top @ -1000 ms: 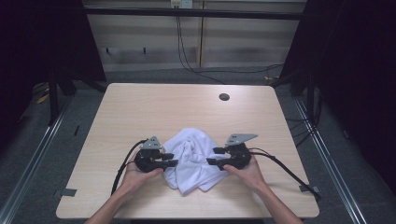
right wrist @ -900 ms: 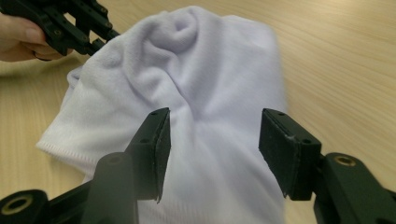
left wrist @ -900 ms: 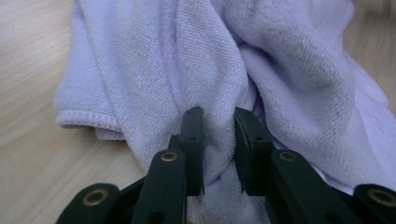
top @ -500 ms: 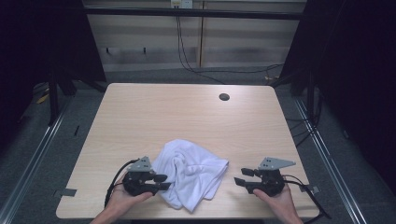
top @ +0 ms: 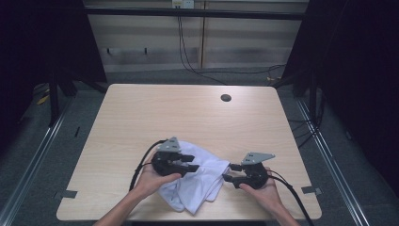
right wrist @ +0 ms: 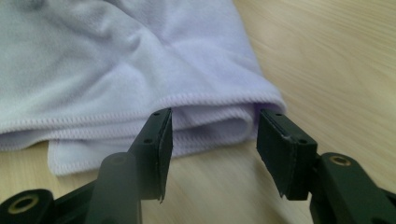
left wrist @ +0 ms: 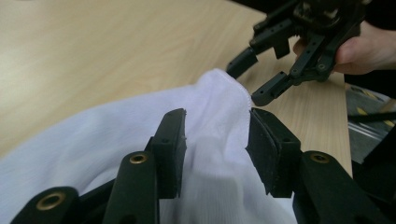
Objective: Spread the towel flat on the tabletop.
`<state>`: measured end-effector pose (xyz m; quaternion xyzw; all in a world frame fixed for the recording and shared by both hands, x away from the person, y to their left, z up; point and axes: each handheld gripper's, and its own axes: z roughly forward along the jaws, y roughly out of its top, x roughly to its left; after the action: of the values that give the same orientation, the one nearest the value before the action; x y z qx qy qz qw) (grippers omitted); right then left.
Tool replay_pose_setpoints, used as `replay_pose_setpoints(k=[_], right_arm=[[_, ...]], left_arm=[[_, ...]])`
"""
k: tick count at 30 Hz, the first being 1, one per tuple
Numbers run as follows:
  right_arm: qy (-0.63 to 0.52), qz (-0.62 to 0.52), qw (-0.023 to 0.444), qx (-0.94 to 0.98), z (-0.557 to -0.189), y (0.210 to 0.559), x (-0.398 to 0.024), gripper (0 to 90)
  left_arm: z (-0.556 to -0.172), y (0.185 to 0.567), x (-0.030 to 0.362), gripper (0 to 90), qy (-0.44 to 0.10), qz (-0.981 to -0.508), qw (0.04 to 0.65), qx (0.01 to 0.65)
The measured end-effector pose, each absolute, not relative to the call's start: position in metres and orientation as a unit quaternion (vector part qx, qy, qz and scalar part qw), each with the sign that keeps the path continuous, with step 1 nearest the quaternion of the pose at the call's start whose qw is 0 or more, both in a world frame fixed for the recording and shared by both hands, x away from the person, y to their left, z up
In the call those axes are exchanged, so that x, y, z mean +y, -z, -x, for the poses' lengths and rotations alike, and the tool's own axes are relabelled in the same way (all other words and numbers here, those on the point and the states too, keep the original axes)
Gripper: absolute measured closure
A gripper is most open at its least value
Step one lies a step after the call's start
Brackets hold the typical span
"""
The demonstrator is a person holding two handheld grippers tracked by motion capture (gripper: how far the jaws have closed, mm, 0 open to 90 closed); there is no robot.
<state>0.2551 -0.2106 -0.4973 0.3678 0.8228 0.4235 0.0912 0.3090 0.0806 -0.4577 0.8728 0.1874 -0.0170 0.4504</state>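
Note:
A crumpled white cloth (top: pixel 200 184) lies near the table's front edge. My left gripper (top: pixel 190 163) reaches over its left part, pointing right. In the left gripper view the cloth (left wrist: pixel 93 140) rises in a fold between the jaws of that gripper (left wrist: pixel 215 135); the pads stand apart and do not press it, and the jaws have just been opening. My right gripper (top: pixel 227 173) points left at the cloth's right edge. In its own view the right gripper (right wrist: pixel 212 135) is open, its jaws having just opened further, with the folded hemmed corner of the cloth (right wrist: pixel 116 60) between the tips.
The light wooden table (top: pixel 164 117) has a dark round hole (top: pixel 226 98) at the back right. Cables trail from both grippers toward the front edge. Dark floor and metal rails surround the table.
Both hands drew back toward the front edge and let the cloth go, then came in again. The cloth now lies nearer the front, bunched differently. The left gripper is back over it.

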Motion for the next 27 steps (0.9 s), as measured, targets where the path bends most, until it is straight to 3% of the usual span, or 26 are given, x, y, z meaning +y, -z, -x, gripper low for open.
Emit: replay_pose_setpoints(k=[1, 5, 11, 14, 18, 24, 25, 27], right_arm=[[-0.423, -0.362, 0.09, 0.826, -0.257, 0.498, -0.207, 44.8], [-0.404, -0.356, 0.1, 0.837, -0.26, 0.503, -0.196, 42.3], [-0.429, -0.346, 0.074, 0.831, -0.265, 0.503, -0.193, 46.5], [-0.421, -0.342, 0.073, 0.837, -0.267, 0.507, -0.186, 53.3], [-0.432, -0.33, 0.066, 0.837, -0.271, 0.5, -0.183, 79.5], [-0.462, -0.332, 0.077, 0.819, -0.283, 0.478, -0.182, 82.2], [-0.476, -0.331, 0.078, 0.811, -0.285, 0.472, -0.183, 82.3], [-0.491, -0.329, 0.082, 0.802, -0.287, 0.463, -0.184, 82.4]], left_arm=[[-0.309, 0.466, 0.075, 64.1, -0.012, -0.878, 0.436, 0.198], [-0.313, 0.484, 0.075, 62.0, 0.003, -0.88, 0.431, 0.202], [-0.303, 0.485, 0.082, 56.1, 0.014, -0.891, 0.419, 0.175], [-0.302, 0.484, 0.082, 53.3, 0.037, -0.892, 0.416, 0.172], [-0.302, 0.479, 0.082, 52.1, 0.055, -0.9, 0.405, 0.152], [-0.305, 0.472, 0.071, 48.9, 0.016, -0.888, 0.425, 0.173], [-0.306, 0.472, 0.07, 51.7, 0.013, -0.885, 0.429, 0.182], [-0.309, 0.472, 0.072, 67.9, 0.0, -0.877, 0.44, 0.192]])
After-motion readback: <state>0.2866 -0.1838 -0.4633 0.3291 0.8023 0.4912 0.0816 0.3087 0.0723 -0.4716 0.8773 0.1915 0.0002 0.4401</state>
